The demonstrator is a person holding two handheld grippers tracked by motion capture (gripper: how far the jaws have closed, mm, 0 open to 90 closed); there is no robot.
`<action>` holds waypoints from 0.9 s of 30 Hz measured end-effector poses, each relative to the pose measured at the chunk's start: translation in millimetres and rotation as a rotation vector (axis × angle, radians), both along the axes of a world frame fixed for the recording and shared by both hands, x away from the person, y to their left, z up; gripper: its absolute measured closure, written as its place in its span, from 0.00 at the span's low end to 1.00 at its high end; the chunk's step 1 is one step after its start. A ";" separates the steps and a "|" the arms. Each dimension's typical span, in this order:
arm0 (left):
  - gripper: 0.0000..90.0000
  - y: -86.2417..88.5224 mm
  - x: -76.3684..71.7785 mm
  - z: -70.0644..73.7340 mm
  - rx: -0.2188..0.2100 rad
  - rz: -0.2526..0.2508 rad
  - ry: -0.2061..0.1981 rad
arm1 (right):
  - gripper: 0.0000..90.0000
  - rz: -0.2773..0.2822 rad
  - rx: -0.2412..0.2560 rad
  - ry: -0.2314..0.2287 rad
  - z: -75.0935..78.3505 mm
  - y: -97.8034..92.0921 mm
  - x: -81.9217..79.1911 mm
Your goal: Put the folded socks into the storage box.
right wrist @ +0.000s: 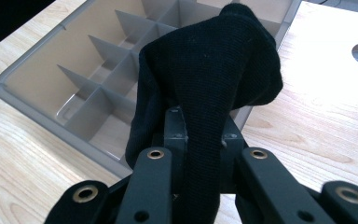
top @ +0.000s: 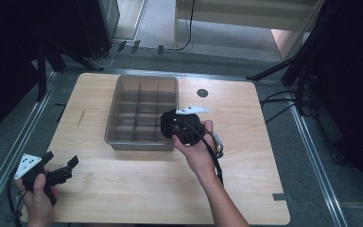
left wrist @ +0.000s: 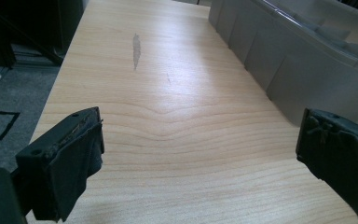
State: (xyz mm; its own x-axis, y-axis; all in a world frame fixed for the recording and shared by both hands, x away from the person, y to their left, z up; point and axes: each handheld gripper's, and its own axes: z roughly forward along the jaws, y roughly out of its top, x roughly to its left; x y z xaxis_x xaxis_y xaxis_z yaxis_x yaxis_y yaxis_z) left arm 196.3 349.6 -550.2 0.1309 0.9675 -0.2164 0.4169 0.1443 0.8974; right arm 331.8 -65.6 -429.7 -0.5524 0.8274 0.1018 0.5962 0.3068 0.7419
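The black knitted cloth (right wrist: 205, 79), probably a sock, is bunched up and pinched between the pressed-together jaws of the right gripper (top: 182, 126), hanging around the middle of the high view right over the near-right corner of the grey divided tray (top: 123, 142). My guess is it's headed into one of those compartments, so I'd centre it over a single cell and lower it before letting go, or the floppy ends will drape over the dividers. The left gripper (top: 59, 171) sits at the lower left over bare table (left wrist: 177, 140), jaws spread wide and empty.
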 end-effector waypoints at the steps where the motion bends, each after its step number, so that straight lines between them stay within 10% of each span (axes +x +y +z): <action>1: 0.01 0.0 0.0 0.0 0.000 0.000 0.000 | 0.88 -0.003 -0.005 0.002 -0.7 0.1 2.7; 27: 0.01 -1.1 1.1 -0.3 0.008 -0.012 0.008 | 0.87 0.088 -0.109 0.105 -34.8 29.8 17.0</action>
State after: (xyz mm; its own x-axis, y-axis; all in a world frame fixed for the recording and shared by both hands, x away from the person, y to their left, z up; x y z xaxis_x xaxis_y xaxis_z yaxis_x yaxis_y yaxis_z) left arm 197.4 348.5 -550.5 0.1406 0.9676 -0.2099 0.4253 0.1324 0.8953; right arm 348.8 -35.8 -464.5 -0.6141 0.7857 0.0750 0.6361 0.4364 0.6364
